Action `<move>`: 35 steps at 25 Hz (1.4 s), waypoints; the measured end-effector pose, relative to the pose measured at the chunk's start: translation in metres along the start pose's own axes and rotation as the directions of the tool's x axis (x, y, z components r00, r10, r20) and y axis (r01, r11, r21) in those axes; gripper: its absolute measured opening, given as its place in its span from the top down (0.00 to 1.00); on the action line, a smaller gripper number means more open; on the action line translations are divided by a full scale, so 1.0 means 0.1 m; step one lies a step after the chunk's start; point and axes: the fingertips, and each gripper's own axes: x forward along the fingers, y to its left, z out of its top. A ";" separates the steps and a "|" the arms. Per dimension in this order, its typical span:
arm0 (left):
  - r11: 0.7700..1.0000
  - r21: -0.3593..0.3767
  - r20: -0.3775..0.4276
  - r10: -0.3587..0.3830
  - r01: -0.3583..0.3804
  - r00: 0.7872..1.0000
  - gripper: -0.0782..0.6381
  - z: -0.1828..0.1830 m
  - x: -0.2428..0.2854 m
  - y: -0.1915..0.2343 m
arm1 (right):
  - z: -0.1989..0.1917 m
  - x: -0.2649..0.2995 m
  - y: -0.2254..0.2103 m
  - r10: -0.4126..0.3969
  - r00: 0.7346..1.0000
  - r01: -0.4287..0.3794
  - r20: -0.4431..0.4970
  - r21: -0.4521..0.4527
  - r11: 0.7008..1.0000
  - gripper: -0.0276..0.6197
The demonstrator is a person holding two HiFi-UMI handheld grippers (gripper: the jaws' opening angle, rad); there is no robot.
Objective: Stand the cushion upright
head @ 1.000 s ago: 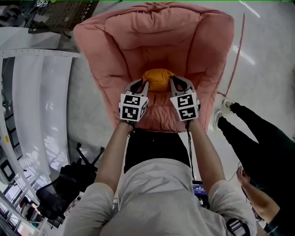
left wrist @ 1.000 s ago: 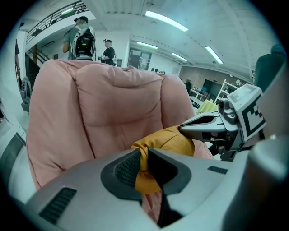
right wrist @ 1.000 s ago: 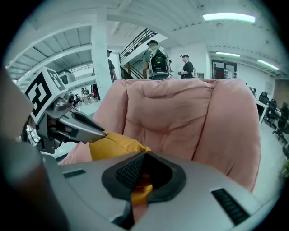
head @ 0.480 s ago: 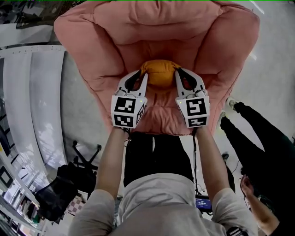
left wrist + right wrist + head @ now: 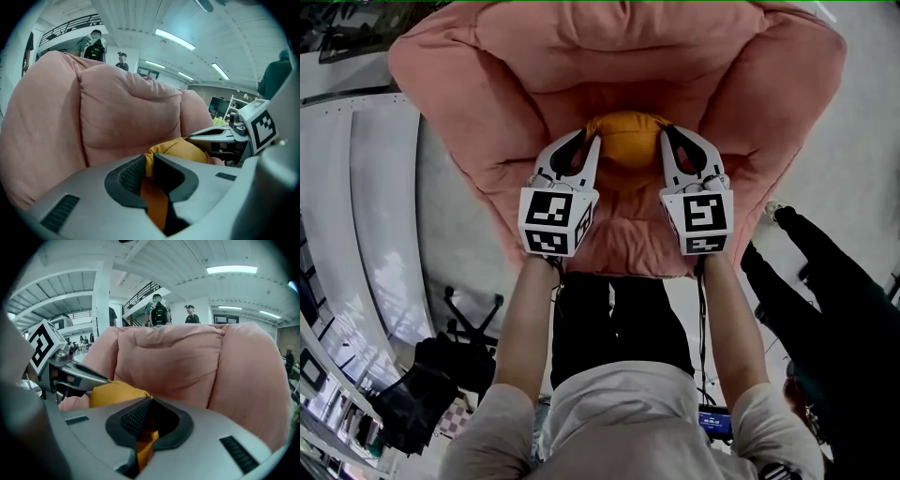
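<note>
Two grips: my left tool (image 5: pixel 588 141) and right tool (image 5: pixel 668 134) each pinch an edge of the orange cushion (image 5: pixel 627 142), which sits in the pink chair (image 5: pixel 609 47).

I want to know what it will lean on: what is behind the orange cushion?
The pink chair's padded backrest rises right behind the orange cushion. Whether the two touch cannot be seen, and the seat under the cushion is covered by it.

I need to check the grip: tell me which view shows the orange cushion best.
The head view: most of the orange cushion shows, held between the left claw and right claw, framed by the pink armchair. Each gripper view shows only a pinched corner and a bulge beyond.
</note>
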 end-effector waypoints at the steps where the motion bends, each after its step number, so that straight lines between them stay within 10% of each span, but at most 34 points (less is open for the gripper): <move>1: 1.000 -0.004 0.000 0.002 -0.002 1.000 0.81 0.03 0.01 0.01 | 0.03 0.01 -0.02 -0.001 1.000 0.001 0.000 -0.001 1.000 0.93; 35: 0.987 -0.114 -0.151 0.093 -0.111 0.984 0.80 0.25 0.37 0.46 | 0.23 0.53 -0.23 0.113 0.994 -0.111 -0.010 0.112 0.987 0.93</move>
